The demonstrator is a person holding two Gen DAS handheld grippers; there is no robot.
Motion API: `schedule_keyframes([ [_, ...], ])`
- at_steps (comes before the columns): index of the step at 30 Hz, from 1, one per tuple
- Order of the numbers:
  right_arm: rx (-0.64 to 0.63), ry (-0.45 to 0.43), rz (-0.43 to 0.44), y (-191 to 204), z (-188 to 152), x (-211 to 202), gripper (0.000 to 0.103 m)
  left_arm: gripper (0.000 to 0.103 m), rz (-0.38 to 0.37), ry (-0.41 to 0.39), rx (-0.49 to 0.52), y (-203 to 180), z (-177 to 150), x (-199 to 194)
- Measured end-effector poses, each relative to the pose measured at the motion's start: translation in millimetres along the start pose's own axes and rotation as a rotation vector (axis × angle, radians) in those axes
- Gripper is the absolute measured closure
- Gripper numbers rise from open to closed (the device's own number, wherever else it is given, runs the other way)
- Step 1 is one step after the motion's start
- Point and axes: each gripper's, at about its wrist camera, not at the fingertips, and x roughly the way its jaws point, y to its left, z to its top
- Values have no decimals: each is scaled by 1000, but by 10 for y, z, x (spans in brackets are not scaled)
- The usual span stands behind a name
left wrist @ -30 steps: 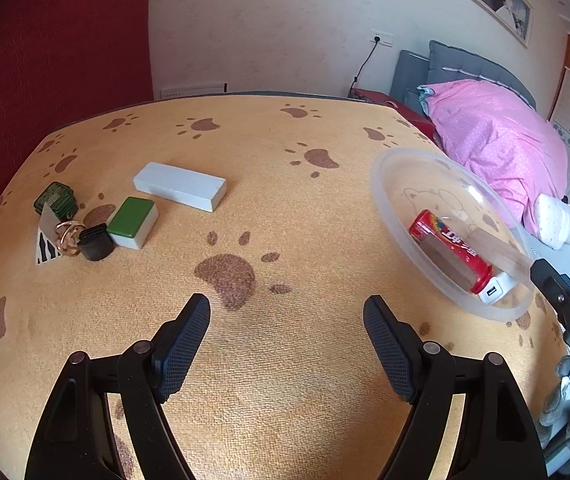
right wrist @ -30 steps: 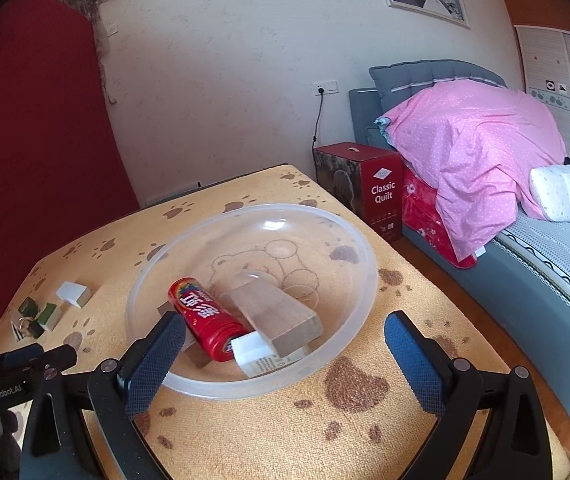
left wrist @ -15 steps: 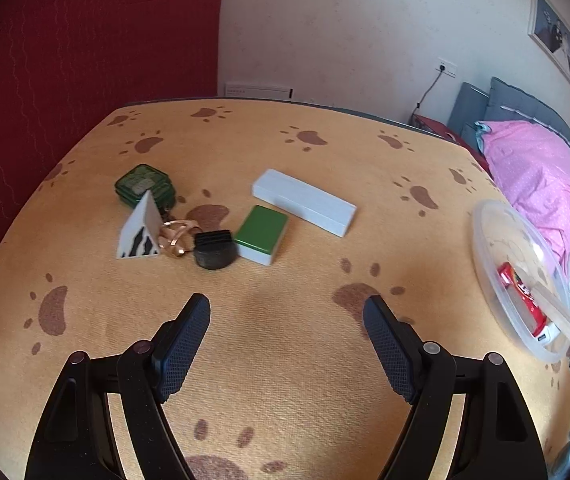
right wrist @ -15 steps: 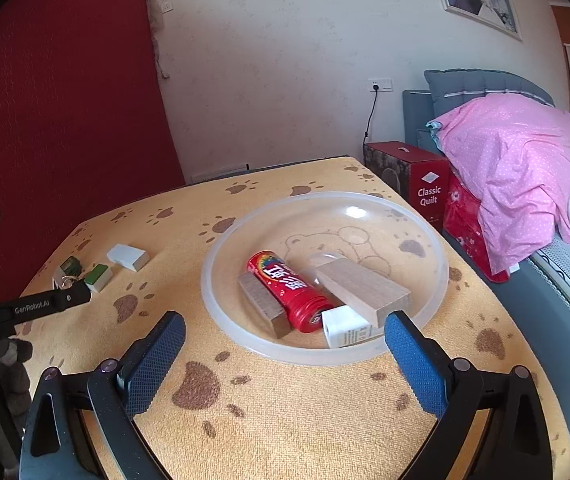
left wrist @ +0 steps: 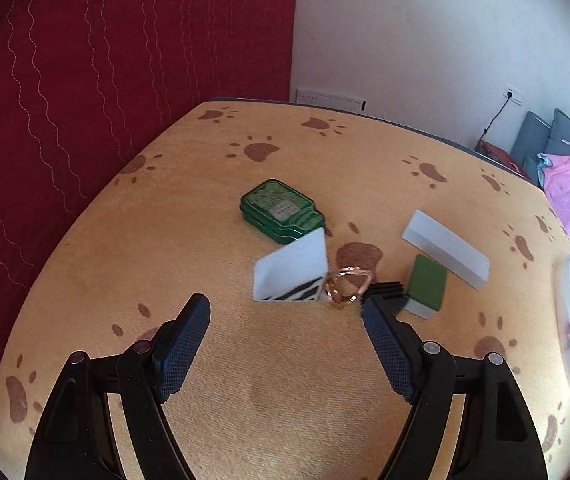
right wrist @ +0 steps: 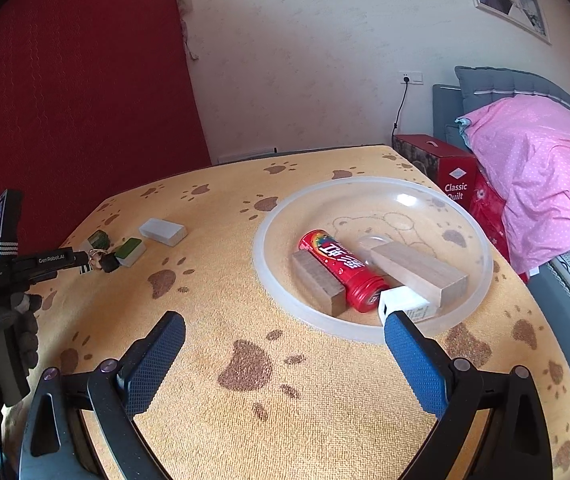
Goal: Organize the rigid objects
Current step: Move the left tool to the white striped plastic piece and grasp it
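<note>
My left gripper (left wrist: 285, 312) is open and empty, just short of a white tag with zebra stripes (left wrist: 293, 274), a gold ring (left wrist: 347, 287) and a small black object (left wrist: 383, 290). A green tin (left wrist: 281, 212), a green-topped block (left wrist: 427, 290) and a white block (left wrist: 445, 248) lie around them. My right gripper (right wrist: 285, 330) is open and empty in front of the clear bowl (right wrist: 369, 334), which holds a red can (right wrist: 343, 270), two wooden blocks (right wrist: 319, 282) (right wrist: 419, 270) and a white box (right wrist: 403, 304).
The table carries an orange paw-print cloth (left wrist: 285, 392). A red curtain (left wrist: 85, 80) hangs to the left. A bed with a pink quilt (right wrist: 537, 168) and a red box (right wrist: 445, 172) stand right of the table. The left gripper's handle and gloved hand (right wrist: 5, 280) show at the left.
My left gripper has swung left from the bowl to the group of small objects and come closer to them. My right gripper has pulled back and turned left, still facing the bowl.
</note>
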Motion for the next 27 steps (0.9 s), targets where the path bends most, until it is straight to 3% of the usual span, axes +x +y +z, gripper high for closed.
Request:
schedule_keyframes([
  [11, -35, 53, 13, 247, -42, 102, 1, 23, -15, 6, -40, 205, 210, 233],
  [18, -66, 85, 35, 423, -81, 184, 1, 14, -52, -19, -55, 394, 163, 154],
  [27, -86, 104, 63, 574, -104, 210, 1, 13, 1, -25, -112, 797, 23, -12],
])
